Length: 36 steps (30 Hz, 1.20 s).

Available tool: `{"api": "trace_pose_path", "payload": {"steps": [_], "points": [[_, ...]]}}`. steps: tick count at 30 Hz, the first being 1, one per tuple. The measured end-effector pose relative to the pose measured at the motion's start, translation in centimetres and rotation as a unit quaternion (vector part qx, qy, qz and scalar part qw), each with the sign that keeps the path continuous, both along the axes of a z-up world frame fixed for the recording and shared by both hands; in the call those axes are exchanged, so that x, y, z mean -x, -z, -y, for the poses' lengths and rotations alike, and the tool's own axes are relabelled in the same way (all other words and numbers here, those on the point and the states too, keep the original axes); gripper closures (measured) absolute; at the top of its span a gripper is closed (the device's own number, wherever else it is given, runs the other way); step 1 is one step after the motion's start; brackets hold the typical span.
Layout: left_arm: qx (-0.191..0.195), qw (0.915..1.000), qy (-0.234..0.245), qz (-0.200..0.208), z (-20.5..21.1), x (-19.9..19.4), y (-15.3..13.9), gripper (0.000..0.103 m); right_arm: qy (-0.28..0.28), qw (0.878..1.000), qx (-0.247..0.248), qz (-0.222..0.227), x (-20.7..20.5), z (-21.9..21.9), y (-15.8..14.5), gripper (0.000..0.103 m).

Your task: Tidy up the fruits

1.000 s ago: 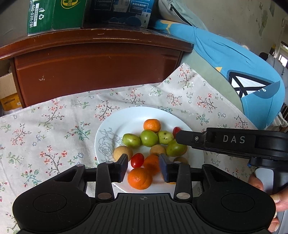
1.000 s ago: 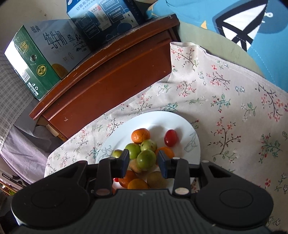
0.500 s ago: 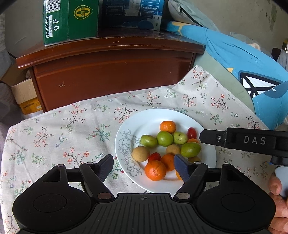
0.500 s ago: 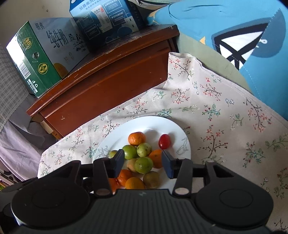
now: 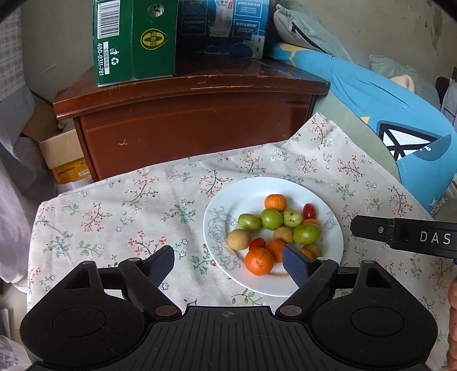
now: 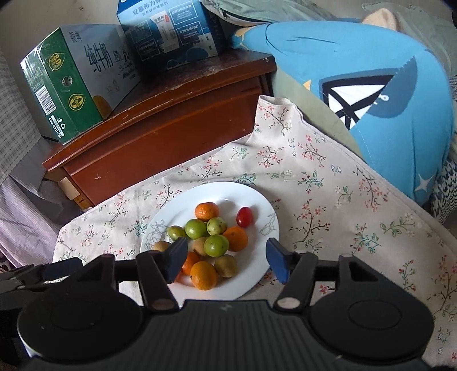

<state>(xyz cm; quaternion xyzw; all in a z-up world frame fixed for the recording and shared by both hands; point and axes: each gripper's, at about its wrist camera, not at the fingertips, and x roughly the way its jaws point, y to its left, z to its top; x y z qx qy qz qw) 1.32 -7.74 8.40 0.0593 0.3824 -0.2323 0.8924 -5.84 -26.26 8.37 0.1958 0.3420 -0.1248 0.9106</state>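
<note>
A white plate [image 5: 285, 188] on a flowered cloth holds a pile of fruit: several oranges [image 5: 259, 261], several green fruits [image 5: 271, 219], brownish ones [image 5: 238, 239] and small red tomatoes [image 5: 309, 210]. My left gripper [image 5: 228, 264] is open and empty, above the plate's near left edge. My right gripper [image 6: 225, 258] is open and empty, above the near side of the plate [image 6: 257, 199] and its fruit pile [image 6: 216, 245]. The right gripper's body [image 5: 405, 235] shows at the right of the left wrist view.
The flowered cloth [image 5: 120, 217] covers the table. Behind it stands a brown wooden cabinet [image 5: 194, 120] with a green carton [image 5: 134, 40] and a blue carton [image 5: 222, 25] on top. A blue cushion [image 5: 400, 120] lies at the right. A cardboard box [image 5: 62, 154] sits left of the cabinet.
Both grippers have opened wide and pulled back and up from the plate. The fruit pile has stayed where it was.
</note>
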Motion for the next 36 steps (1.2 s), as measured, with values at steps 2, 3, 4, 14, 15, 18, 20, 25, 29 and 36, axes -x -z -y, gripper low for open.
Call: {"api": "trace_pose_path", "payload": {"steps": [2, 3, 4, 14, 15, 18, 20, 25, 29, 36], "points": [[0.002, 1.0, -0.001, 0.001, -0.2, 0.4, -0.3, 0.016, 0.0, 1.0, 0.004, -0.001, 0.6, -0.3, -0.3, 0.036], [0.002, 1.0, 0.0, 0.001, -0.4, 0.6, -0.5, 0.015, 0.0, 1.0, 0.006, -0.004, 0.8, -0.4, -0.4, 0.034], [0.001, 1.0, 0.0, 0.001, -0.5, 0.9, -0.6, 0.015, 0.0, 1.0, 0.01, -0.007, 1.0, -0.5, -0.5, 0.032], [-0.014, 0.9998, -0.016, -0.001, -1.3, 2.6, -1.3, 0.01, 0.007, 0.999, 0.03, -0.028, 2.7, -1.5, -0.3, 0.017], [-0.016, 0.9997, -0.018, -0.002, -1.3, 2.7, -1.3, 0.009, 0.009, 0.999, 0.035, -0.032, 2.7, -1.7, -0.2, 0.014], [-0.029, 0.9992, -0.027, -0.007, -1.1, 2.7, -0.9, 0.004, 0.009, 0.998, 0.046, -0.039, 2.8, -2.2, 0.2, 0.009], [-0.043, 0.9985, -0.031, -0.013, -0.8, 2.5, -0.5, 0.004, 0.011, 0.997, 0.053, -0.047, 2.6, -2.6, 0.6, 0.006], [-0.064, 0.9964, -0.048, -0.025, -0.6, 1.8, 0.3, 0.004, 0.017, 0.995, 0.061, -0.083, 2.0, -3.0, 1.7, 0.002], [-0.072, 0.9952, -0.059, -0.029, -0.6, 1.5, 0.6, 0.004, 0.02, 0.993, 0.056, -0.101, 1.6, -3.0, 2.2, 0.002], [-0.087, 0.9927, -0.074, -0.037, -0.6, 1.0, 1.0, 0.004, 0.023, 0.991, 0.053, -0.119, 1.4, -3.1, 2.7, 0.002]]}}
